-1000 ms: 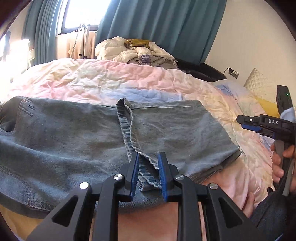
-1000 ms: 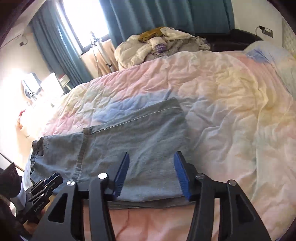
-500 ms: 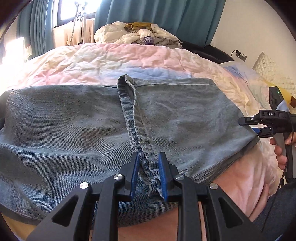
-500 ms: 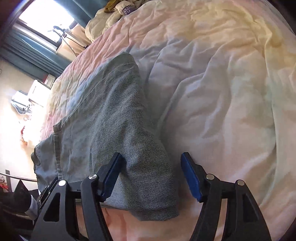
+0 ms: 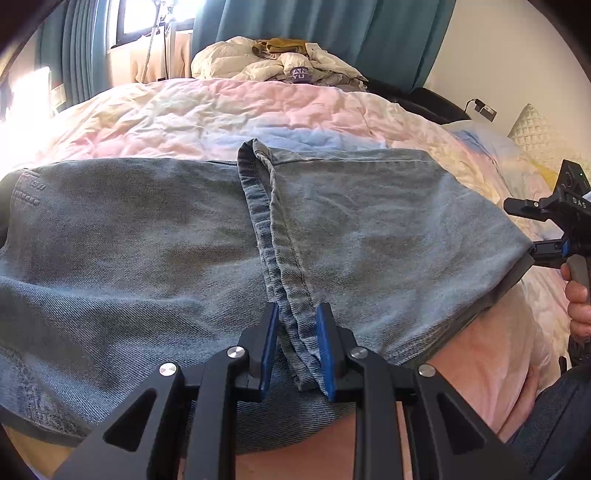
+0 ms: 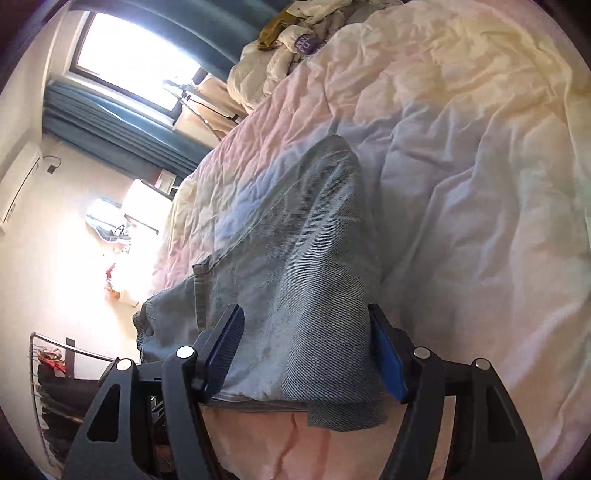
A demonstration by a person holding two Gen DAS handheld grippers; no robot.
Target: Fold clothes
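Jeans [image 5: 184, 251] lie folded on the bed [image 5: 221, 110], near edge. Left gripper [image 5: 295, 347] narrowly open astride the hem; right gripper [image 6: 306, 350] wide open around the fold corner. Denim judged heavy, limp: grip doubled edges.

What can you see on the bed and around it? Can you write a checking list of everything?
Surface: pastel quilt on a bed, wrinkled.
Job's things: blue jeans lying flat, one end folded over; hem runs across the middle.
Clutter: pile of clothes at the far edge; pillow on the right.
Grippers: left gripper straddles the hem, jaws narrowly apart; right gripper open around the folded edge.
Cables: a plug and cord at a wall socket.
Surroundings: teal curtains, bright window, clothes rack.
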